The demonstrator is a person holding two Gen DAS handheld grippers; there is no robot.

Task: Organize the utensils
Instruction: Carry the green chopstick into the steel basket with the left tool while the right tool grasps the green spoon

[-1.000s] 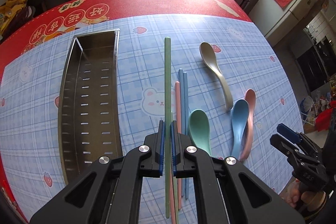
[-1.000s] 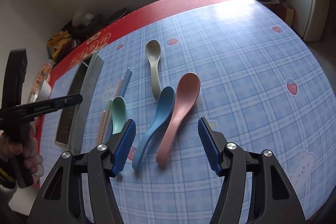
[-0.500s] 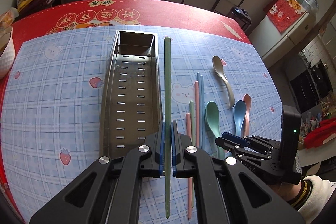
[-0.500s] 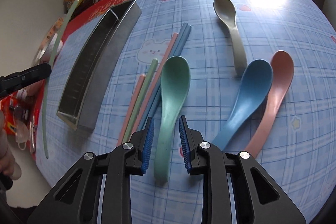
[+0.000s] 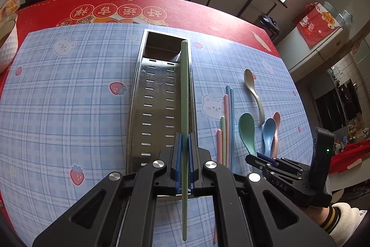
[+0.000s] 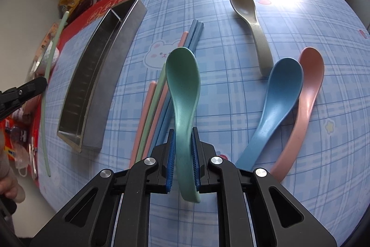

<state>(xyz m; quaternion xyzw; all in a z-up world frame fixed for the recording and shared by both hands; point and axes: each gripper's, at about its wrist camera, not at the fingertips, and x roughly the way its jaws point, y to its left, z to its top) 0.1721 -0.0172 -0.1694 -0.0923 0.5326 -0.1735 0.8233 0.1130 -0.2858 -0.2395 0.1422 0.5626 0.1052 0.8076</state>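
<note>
Moved since a second ago: green chopstick (image 5: 184, 94), clamped in left hand-held gripper (image 5: 184, 154), now above the metal tray (image 5: 159, 94). Right hand-held gripper (image 6: 183, 149) closing on green spoon (image 6: 183, 85) handle. Remaining chopsticks (image 6: 159, 98), blue spoon (image 6: 275, 103), pink spoon (image 6: 305, 94), grey spoon (image 6: 252, 22) lie on bench (image 6: 254, 200).

Green chopstick (image 5: 184, 94) over steel tray (image 5: 138, 108) (spoons (image 6: 277, 94) beside).

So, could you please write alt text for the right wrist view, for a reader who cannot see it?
The right gripper is closing its blue-padded fingers on the handle of a green spoon lying on a blue plaid tablecloth. Blue, pink and grey spoons lie to its right; loose chopsticks and a steel tray lie to its left.
</note>
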